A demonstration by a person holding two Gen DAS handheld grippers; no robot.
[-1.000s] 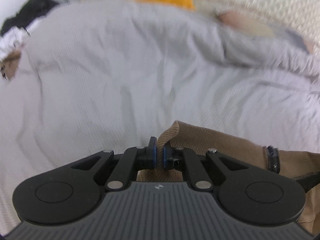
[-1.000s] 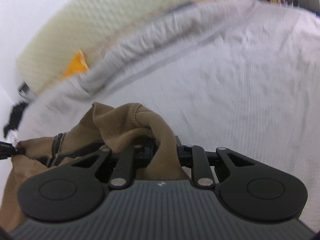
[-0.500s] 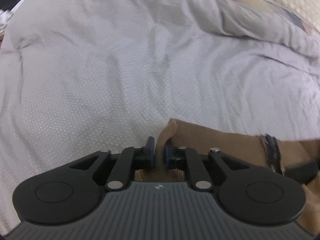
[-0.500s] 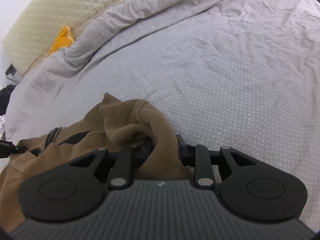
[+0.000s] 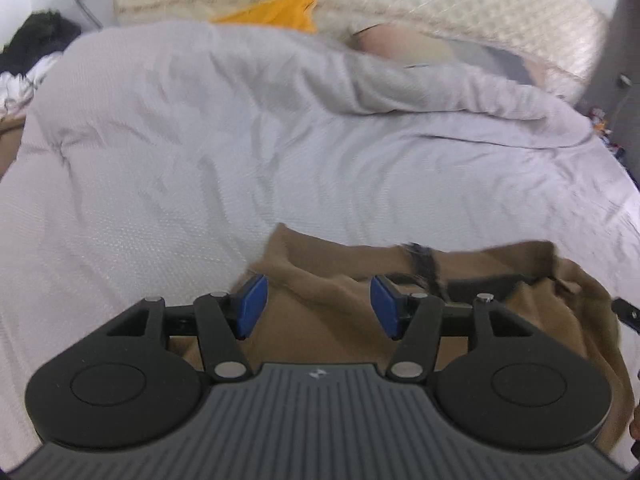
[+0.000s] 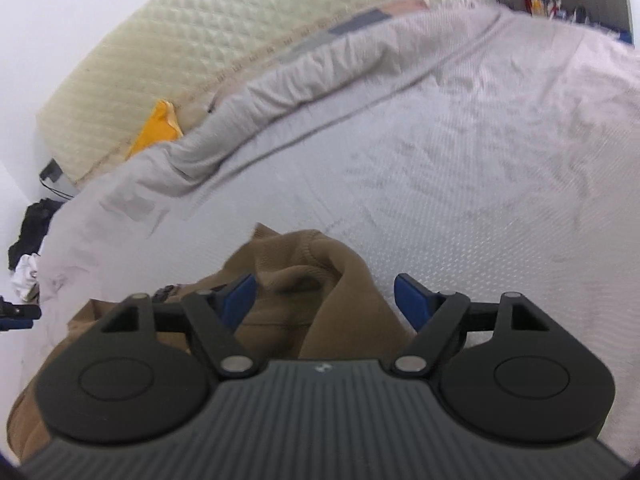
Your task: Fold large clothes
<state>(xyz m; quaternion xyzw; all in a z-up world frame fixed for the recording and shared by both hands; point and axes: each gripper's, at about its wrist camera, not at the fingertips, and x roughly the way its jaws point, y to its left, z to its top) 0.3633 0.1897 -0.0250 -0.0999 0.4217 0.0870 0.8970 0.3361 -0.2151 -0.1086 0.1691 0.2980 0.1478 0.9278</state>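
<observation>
Two grippers over the bed, both with fingers spread and still widening, neither pinching anything.

Left gripper [image 5: 316,306]: blue pads well apart. Brown garment [image 5: 480,280] lies on the bed below and ahead of the fingers; its cloth shows in the gap between them but neither pad presses on it. To the left of the fingers there is only bare grey duvet [image 5: 200,160]. Garment's top edge runs from just ahead of the left finger off to the right, past the right finger, with a dark strap or trim [image 5: 424,264] just beyond the right finger. Far ahead: cream quilted headboard [image 5: 440,8] and an orange item [image 5: 280,10] against it. Far left of the fingers: dark clothing pile [image 5: 40,40] off the bed edge.

Right gripper [image 6: 326,300]: fingers wide apart. A ribbed, bunched part of the garment [image 6: 304,272] humps up between them, nearer the left finger; whether it touches that pad is unclear. Right finger stands clear of the cloth, over bare duvet [image 6: 480,200]. Rest of the garment spreads left of and under the gripper body. The other gripper's tip [image 6: 16,314] shows at the far left edge.
</observation>
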